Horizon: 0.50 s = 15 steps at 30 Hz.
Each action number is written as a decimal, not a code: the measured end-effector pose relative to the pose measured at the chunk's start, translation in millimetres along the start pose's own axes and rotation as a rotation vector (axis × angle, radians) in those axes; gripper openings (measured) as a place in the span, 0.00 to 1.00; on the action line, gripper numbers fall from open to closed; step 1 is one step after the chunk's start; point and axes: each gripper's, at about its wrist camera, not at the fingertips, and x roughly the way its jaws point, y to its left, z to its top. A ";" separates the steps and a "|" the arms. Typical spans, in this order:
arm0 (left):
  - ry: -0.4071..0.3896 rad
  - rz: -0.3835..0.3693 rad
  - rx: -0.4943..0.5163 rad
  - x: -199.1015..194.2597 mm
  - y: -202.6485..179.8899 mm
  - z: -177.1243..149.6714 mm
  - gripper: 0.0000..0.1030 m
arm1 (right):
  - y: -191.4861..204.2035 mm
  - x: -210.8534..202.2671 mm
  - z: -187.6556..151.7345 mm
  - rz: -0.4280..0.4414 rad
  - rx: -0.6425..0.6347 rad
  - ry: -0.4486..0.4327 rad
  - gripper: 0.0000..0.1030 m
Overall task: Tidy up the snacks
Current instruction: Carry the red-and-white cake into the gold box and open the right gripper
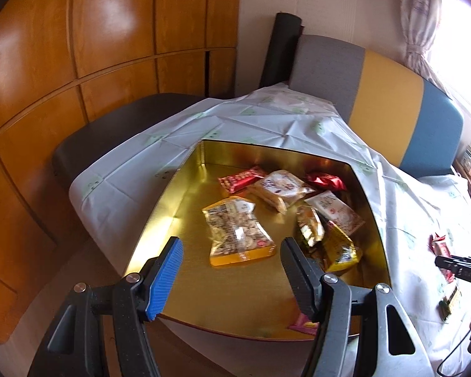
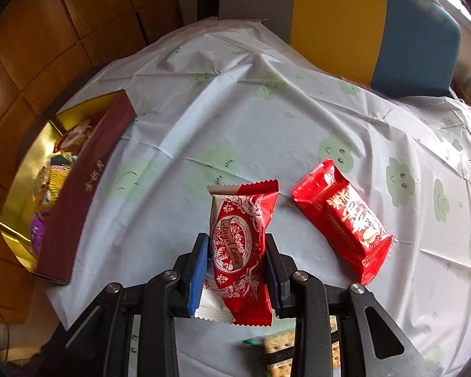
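While tilted down, right tool grips packet.

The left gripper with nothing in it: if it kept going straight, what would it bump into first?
Probably the clear nut packet lying in the gold box. The left gripper is open and aims at it, though depth is hard to judge.

The box sits at the left edge of the surface, with a heap of snack packets inside it. Right of the box, two packets rest near the surface's front: one between the right tongs, another packet just right of it. A cracker pack lies nearer still. Behind the box stands a cushioned seat back.
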 end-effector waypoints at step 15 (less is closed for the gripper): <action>-0.041 0.066 -0.065 -10.1 40.2 0.6 0.64 | 190.9 -20.9 33.5 0.324 -0.245 -0.075 0.33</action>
